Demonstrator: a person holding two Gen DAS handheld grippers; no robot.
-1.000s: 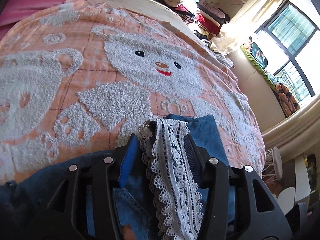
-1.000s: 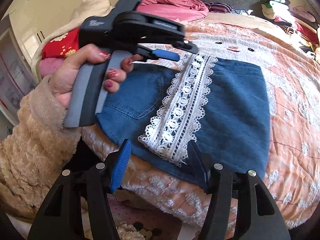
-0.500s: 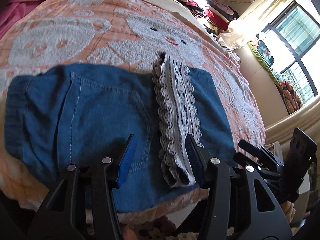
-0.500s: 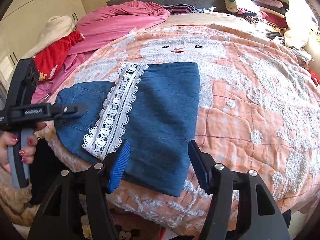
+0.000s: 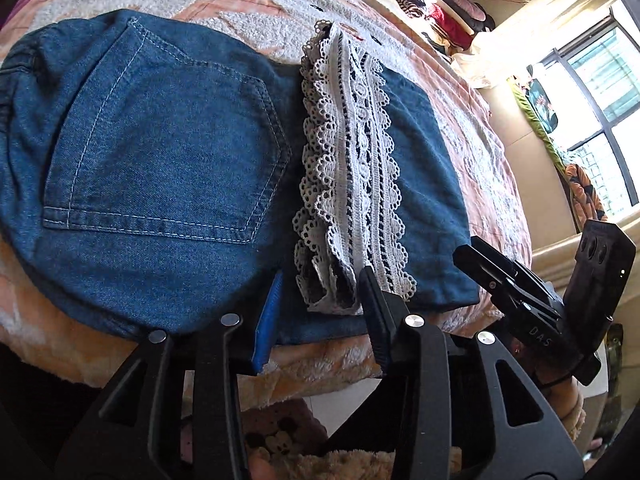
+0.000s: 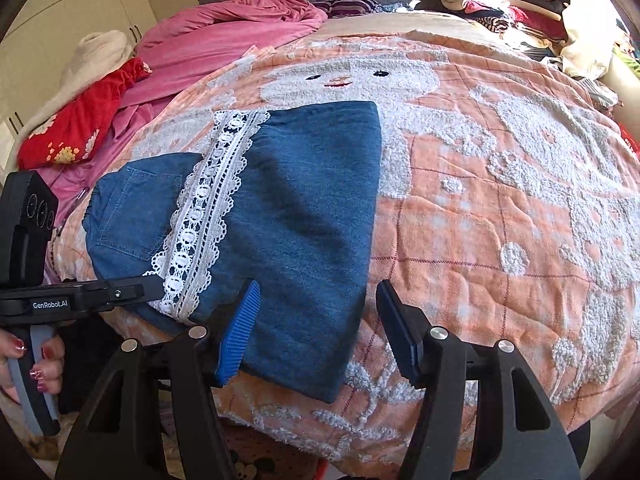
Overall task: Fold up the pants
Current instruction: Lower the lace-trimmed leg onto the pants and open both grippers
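I see the bed (image 6: 500, 200) filling both views, its orange bear quilt (image 6: 460, 240) spread flat. On it, near the front edge, lie the pants (image 6: 312, 208): blue denim, folded into a compact block, with the lace (image 6: 208, 216) band running front to back across the top and a back pocket (image 5: 160, 152) showing to its left in the left wrist view. A second ago my left claw (image 5: 320, 308) was right on the lace, its fingers either side of the band; now it sits back at the bed's edge and the whole folded garment has come into sight beyond it. Its jaws have just been closing, yet they stand apart and hold nothing: the lace end lies just ahead, between the fingertip lines, but I see no pad pressing on it. My right claw (image 6: 316, 320) has also drawn back and swung right since then; before, the lace end lay between its fingers, and now the right front corner of the pants does. Its jaws are wide and empty, the blue pad (image 6: 240, 332) over the denim, the other over quilt. The hand (image 6: 28, 364) gripping the left tool has dropped to the lower left corner.
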